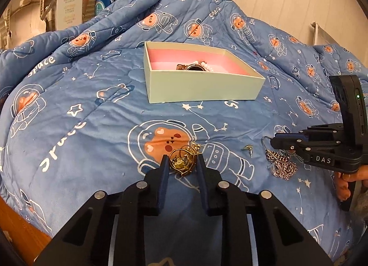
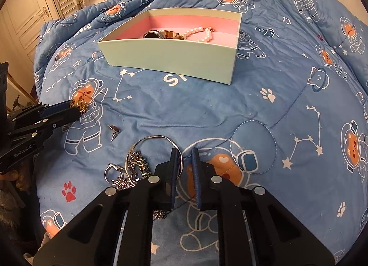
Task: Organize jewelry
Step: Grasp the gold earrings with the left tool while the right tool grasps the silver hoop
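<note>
**A:** Which hand is nearer to having something ready for the pale green open cardboard box with the pink lining (image 1: pixel 202 86)?

**B:** The left gripper (image 1: pixel 181 162), I'd say. Its two fingers sit either side of the tangled gold-coloured cluster of rings and chain (image 1: pixel 184 159) and touch it on both flanks, so the jaws look narrowed onto it. Whether the cluster is off the blue astronaut-bear quilt (image 1: pixel 92 116) yet, I cannot tell.

**B:** In the left wrist view the box lies at about twelve o'clock from that cluster, well apart, with bare quilt between. Its long axis runs roughly nine to three, tilted slightly towards four, so the near long wall faces the gripper.

**A:** So the carry is straight ahead?

**B:** That is my judgement: forward, then up over the near wall. A dark round watch (image 2: pixel 153 34) and a pale pink pearl bracelet (image 2: pixel 200 33) already lie inside, towards the middle and right, so the left part of the lining looks freer.

**A:** And the right gripper (image 2: pixel 184 157)?

**B:** Its jaws stand narrowly apart and hold nothing firmly. The thin silver bangle hoop (image 2: pixel 151 138) passes by the left finger's tip, and I cannot tell whether the rim lies between the fingers. The silver chain heap (image 2: pixel 138 164) sits at about nine o'clock from its fingertips, just beside them. The box is at eleven o'clock, well apart.

**A:** Anything loose between the two?

**B:** A small stud earring (image 2: pixel 113 131) lies on the quilt between the grippers, touching neither.
</note>
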Tool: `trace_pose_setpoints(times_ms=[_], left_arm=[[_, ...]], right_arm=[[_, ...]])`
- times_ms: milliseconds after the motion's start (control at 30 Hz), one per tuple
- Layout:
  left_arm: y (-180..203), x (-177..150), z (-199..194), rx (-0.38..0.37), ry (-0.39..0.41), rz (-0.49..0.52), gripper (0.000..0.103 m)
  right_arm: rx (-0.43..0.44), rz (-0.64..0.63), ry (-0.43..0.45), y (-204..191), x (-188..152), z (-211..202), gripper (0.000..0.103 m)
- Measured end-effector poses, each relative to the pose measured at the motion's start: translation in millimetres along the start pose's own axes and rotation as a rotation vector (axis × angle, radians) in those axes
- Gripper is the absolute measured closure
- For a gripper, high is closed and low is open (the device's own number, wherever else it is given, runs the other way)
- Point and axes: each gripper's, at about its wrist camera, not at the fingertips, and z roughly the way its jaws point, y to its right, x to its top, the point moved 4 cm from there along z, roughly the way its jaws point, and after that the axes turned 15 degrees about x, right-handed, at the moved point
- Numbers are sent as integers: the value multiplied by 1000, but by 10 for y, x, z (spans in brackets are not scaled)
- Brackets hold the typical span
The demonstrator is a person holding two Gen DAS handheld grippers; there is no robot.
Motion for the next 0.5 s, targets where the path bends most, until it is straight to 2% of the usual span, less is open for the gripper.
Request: trace_pose_setpoints(times_ms=[233, 500], left_arm=[[12, -16, -76, -3, 15, -12, 80], [18, 0, -228, -20, 39, -33, 80]], right_arm=[[8, -1, 16, -9, -13, -26, 98], [30, -14, 52, -43, -55, -118, 99]])
